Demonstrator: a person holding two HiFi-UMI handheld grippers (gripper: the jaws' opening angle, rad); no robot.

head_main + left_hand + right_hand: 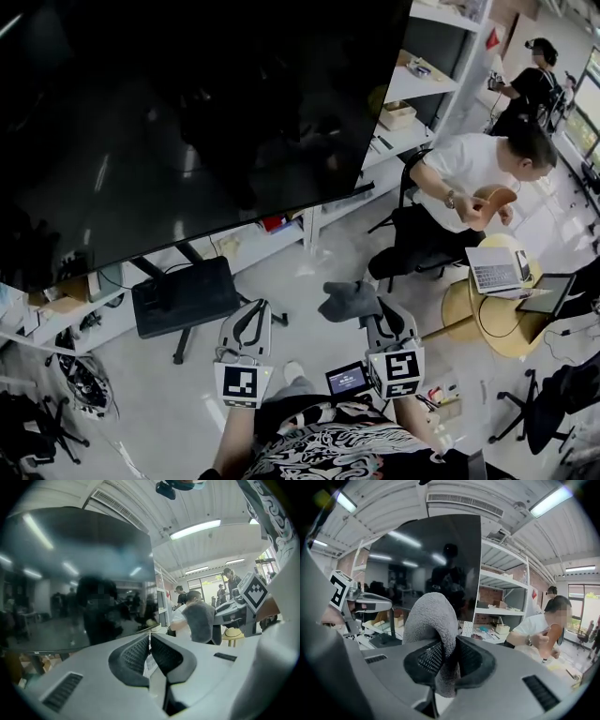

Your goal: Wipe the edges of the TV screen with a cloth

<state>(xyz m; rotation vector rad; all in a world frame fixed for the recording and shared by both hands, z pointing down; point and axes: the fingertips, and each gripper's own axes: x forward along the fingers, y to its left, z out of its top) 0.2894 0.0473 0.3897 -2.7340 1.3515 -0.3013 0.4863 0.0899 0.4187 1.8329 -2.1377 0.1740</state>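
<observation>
The big dark TV screen (178, 122) fills the upper left of the head view, and its lower right corner (370, 187) hangs above the floor. My right gripper (372, 317) is shut on a grey fuzzy cloth (347, 300), held low and in front of that corner, apart from the screen. In the right gripper view the cloth (433, 620) bulges up out of the shut jaws, with the TV (436, 559) beyond. My left gripper (251, 309) sits beside it, shut and empty. In the left gripper view, the jaws of the left gripper (150, 641) meet, with the TV (75, 573) ahead and the cloth (202, 620) at right.
A black box (185, 295) rests on the TV stand's legs below the screen. White shelves (412, 89) stand right of the TV. A seated person (469, 178) is by a round wooden table (469, 314) with laptops. Another person (530, 84) stands far back. Office chair (544, 412) at lower right.
</observation>
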